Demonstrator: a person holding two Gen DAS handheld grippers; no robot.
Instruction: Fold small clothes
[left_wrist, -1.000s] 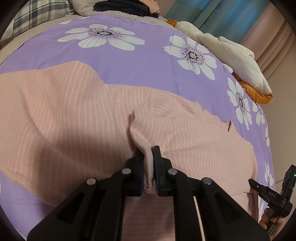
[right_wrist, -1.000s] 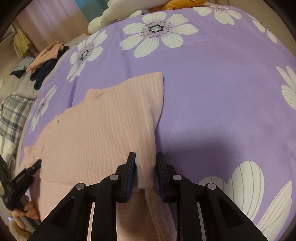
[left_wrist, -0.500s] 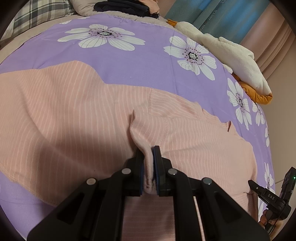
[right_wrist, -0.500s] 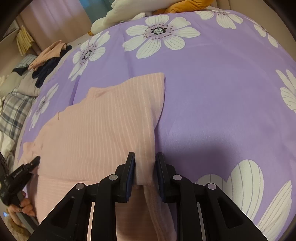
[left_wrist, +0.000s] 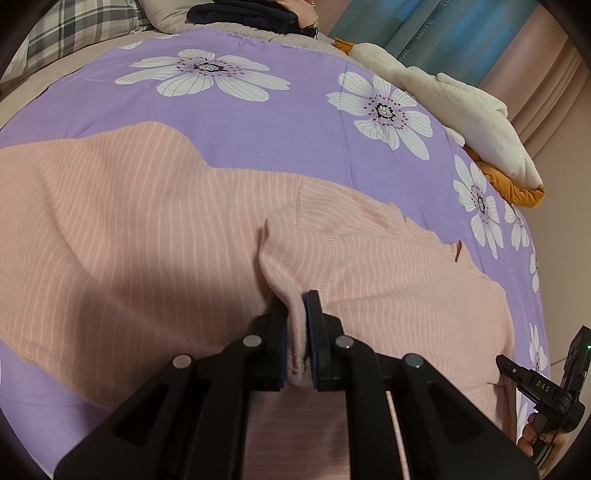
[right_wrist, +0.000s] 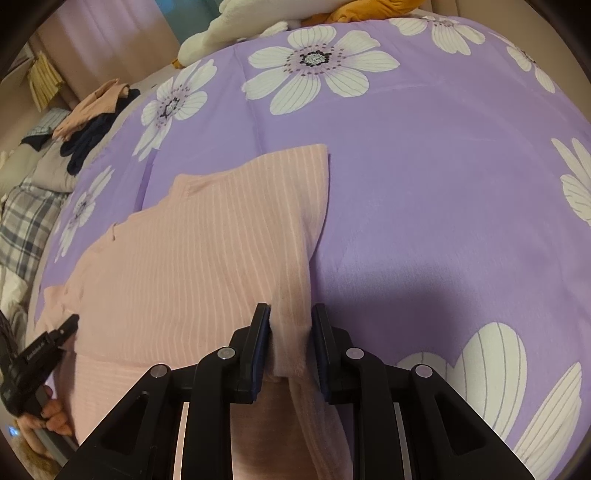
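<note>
Garment (left_wrist: 388, 280) — pinched by both grippers

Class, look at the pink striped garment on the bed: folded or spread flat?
Partly folded: the pink striped garment lies doubled over itself, a lower layer showing beneath.

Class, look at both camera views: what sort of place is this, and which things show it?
Most likely a bedroom: a purple flowered bedspread covers the surface, a plaid pillow lies at one end, and curtains hang behind.

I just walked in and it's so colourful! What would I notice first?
A pink striped fleece top lies spread across a purple bedspread with big white flowers. Black grippers pinch its near edge: the left gripper and the right gripper. A cream plush toy lies at the bed's far edge.
</note>
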